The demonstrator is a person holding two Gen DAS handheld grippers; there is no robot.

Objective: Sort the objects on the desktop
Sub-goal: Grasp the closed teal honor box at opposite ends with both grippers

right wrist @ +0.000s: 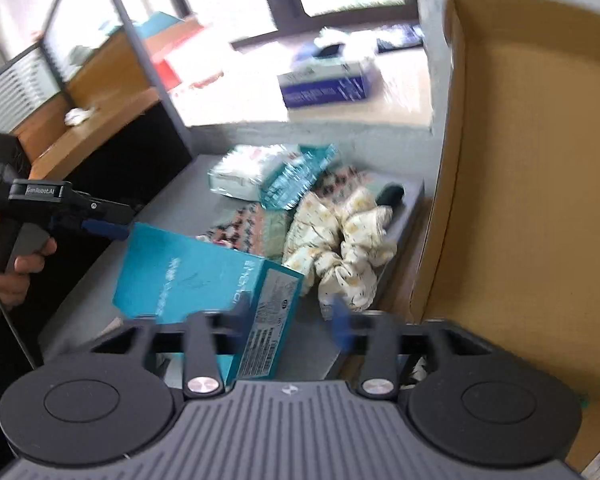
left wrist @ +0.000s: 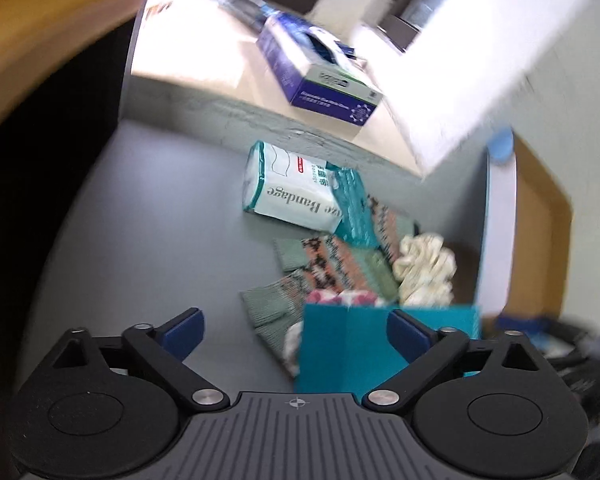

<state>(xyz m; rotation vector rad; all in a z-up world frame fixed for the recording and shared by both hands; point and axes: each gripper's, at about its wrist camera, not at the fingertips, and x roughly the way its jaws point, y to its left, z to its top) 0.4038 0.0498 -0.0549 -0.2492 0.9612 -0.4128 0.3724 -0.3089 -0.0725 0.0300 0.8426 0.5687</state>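
A teal box (left wrist: 352, 344) (right wrist: 204, 276) stands on the grey desk (left wrist: 148, 220). My left gripper (left wrist: 296, 332) is open; its right finger lies against the box, its left finger is apart. It shows from the side in the right wrist view (right wrist: 108, 229). My right gripper (right wrist: 292, 316) is open around the box's near corner, its fingers blurred. Behind lie a white and teal gauze bandage pack (left wrist: 292, 188) (right wrist: 256, 174), patterned green and pink socks (left wrist: 320, 268) (right wrist: 256, 224) and a crumpled cream cloth (left wrist: 424, 268) (right wrist: 340, 244).
A blue glove box (left wrist: 320, 72) (right wrist: 328, 80) sits on the pale ledge behind the desk. A large cardboard box (right wrist: 532, 184) stands at the right. A wooden partition (right wrist: 96, 92) and dark panel are at the left.
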